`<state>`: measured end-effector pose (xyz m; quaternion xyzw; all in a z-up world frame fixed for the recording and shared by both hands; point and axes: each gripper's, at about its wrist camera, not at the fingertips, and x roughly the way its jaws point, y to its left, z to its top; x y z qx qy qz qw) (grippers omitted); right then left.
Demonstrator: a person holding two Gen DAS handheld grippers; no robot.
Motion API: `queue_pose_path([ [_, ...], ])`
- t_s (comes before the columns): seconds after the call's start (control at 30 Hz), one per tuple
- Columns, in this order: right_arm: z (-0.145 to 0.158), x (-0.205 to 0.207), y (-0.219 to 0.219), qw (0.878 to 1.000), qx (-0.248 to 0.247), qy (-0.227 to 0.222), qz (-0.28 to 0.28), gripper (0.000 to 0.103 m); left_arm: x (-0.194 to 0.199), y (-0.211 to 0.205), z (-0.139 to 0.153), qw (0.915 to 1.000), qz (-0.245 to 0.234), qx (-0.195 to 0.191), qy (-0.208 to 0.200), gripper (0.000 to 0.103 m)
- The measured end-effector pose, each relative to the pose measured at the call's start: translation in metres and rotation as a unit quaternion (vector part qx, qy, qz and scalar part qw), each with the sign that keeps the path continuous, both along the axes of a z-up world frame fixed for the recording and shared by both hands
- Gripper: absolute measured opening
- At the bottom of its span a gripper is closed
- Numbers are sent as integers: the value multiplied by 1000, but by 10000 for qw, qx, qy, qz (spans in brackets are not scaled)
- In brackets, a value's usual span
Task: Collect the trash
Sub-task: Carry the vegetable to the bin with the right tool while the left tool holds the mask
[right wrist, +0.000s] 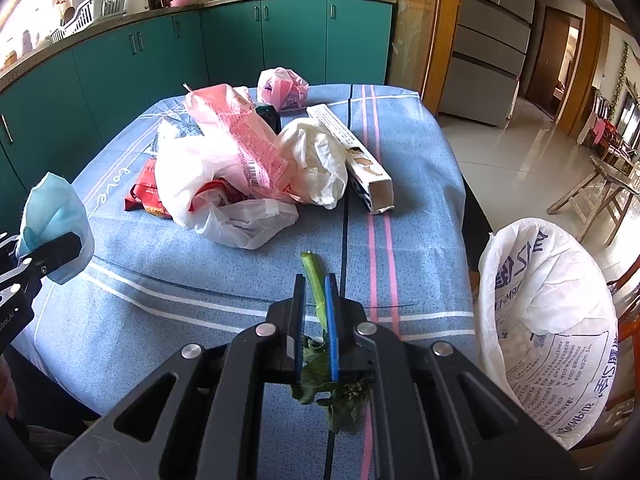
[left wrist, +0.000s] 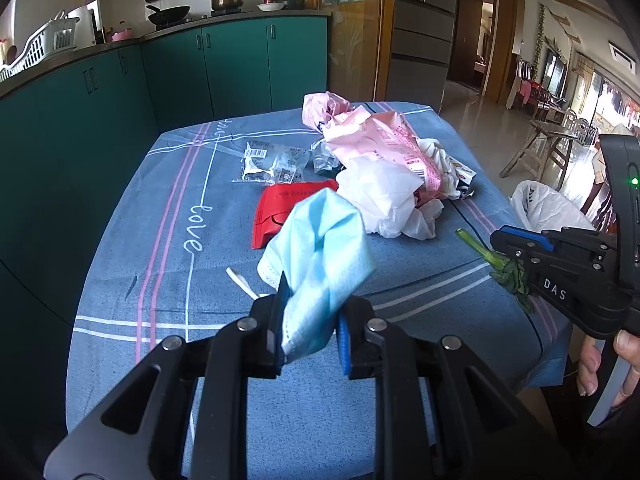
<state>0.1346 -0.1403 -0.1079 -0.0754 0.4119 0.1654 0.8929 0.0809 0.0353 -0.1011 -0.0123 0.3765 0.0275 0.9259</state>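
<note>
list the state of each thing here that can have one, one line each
left gripper: shut on the face mask
face mask: crumpled, held above the table
right gripper: shut on the vegetable stalk
vegetable stalk: wilted, pinched between the fingers
white trash bag: open, beside the table
long carton: lying flat, near end open
red packet: lying flat on the tablecloth

**Near half of the table open, far half heaped**

The near stretch of the table [right wrist: 160, 300] lies bare cloth, room enough to pass across it. Beyond that, a heap of plastic bags [right wrist: 224, 184] fills the middle, with a long carton [right wrist: 356, 156] lying just beside it on the right and a small pink bag [right wrist: 282, 88] behind. Off the right edge, the white trash bag [right wrist: 548, 320] stands with its mouth open, with clear air between it and the table edge.
</note>
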Motion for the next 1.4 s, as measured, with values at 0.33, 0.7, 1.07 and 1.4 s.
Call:
queue_pose_path([
  [0.33,21,0,-9,9995,288,-149,-42,10,-9,14,13,9996,165,-184,-137,21],
  [0.7,48,8,-68,9949,519,-461,-726,10,-7,10,18,9996,110,-212,-137,21],
  [1.07,-19,2,-28,9975,134,695,74,63,-5,5,15,9998,94,-169,-74,21],
  [1.4,-19,1,-28,9989,34,462,35,20,-6,2,13,9998,96,-139,-52,21],
])
